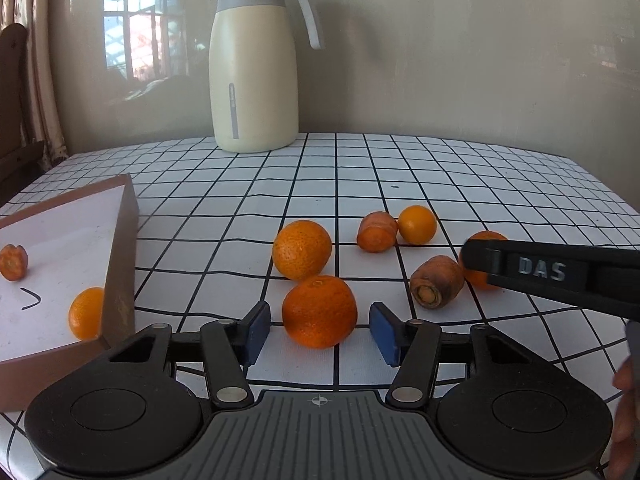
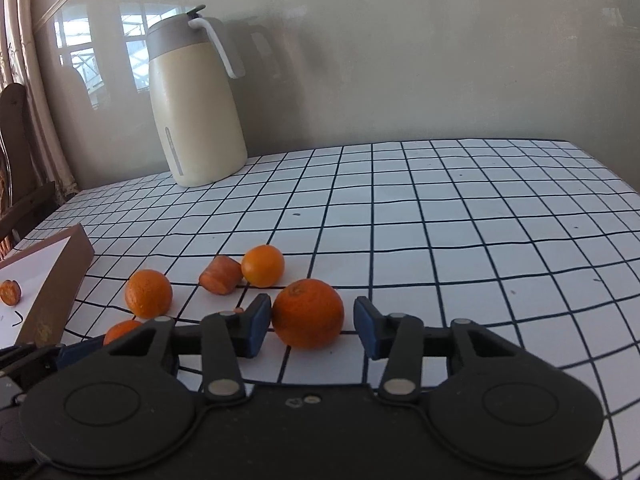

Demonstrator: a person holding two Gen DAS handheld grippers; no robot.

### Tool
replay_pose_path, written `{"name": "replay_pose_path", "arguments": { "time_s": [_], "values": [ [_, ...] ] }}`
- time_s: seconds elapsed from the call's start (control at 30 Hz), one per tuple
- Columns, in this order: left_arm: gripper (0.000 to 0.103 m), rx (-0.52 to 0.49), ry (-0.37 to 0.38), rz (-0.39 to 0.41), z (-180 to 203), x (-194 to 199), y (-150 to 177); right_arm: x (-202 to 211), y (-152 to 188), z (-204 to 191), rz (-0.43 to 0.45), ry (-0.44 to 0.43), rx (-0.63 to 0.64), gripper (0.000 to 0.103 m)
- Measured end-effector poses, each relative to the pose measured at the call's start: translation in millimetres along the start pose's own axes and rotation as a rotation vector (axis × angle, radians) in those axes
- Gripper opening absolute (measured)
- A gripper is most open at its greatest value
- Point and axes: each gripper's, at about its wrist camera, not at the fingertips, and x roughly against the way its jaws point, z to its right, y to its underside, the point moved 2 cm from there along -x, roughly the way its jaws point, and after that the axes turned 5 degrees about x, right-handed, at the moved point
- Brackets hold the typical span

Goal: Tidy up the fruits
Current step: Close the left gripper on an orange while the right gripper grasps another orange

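Round, firm, a bit slippery oranges on the worktop [image 1: 440, 168] — near orange [image 1: 319, 311] between spread left fingers [image 1: 256, 334], right orange [image 2: 307, 313] between spread right fingers [image 2: 253, 326] — best pinched gently across the middle.

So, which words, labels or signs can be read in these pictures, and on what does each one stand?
"DAS": raised letters on the side of the right tool, seen from the left wrist.
Grey strip on the cream jug: any print is too small to read.
Black pen stroke in the box: no letter.
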Motion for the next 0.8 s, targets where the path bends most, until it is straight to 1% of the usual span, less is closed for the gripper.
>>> {"name": "replay_pose_path", "arguments": {
  "time_s": [0.07, 0.27, 0.33, 0.4, 0.43, 0.5, 0.8],
  "values": [
    [0.056, -0.001, 0.001, 0.001, 0.4, -0.2, -0.1, -3.0, -0.3, -1.2, -0.01, -0.006, -0.005, 0.034],
    [0.056, 0.004, 0.009, 0.003, 0.5, -1.8, -1.1, -4.2, 1.8, -0.7, -0.015, -0.003, -0.015, 0.033],
    [0.05, 0.005, 0.017, 0.005, 1.8, -1.6, -1.0, -3.7, 2.1, -1.8, -0.014, -0.001, -0.008, 0.032],
    [0.048, -0.005, 0.012, 0.011, 4.3, -0.9, -0.4, -2.7, 2.7, -3.1, -0.012, -0.002, -0.001, 0.032],
    [0.044, -0.005, 0.017, 0.011, 4.7, -0.7, -0.3, -1.9, 2.7, -3.5, -0.01, 0.0, 0.001, 0.032],
    [0.039, -0.004, 0.028, 0.01, 5.6, -0.2, -0.4, -0.4, 3.2, -3.7, -0.007, 0.002, 0.006, 0.032],
    [0.039, 0.002, 0.039, 0.01, 3.6, 1.1, 0.9, 5.8, 5.8, -3.5, 0.0, 0.01, 0.022, 0.032]
  ]
}}
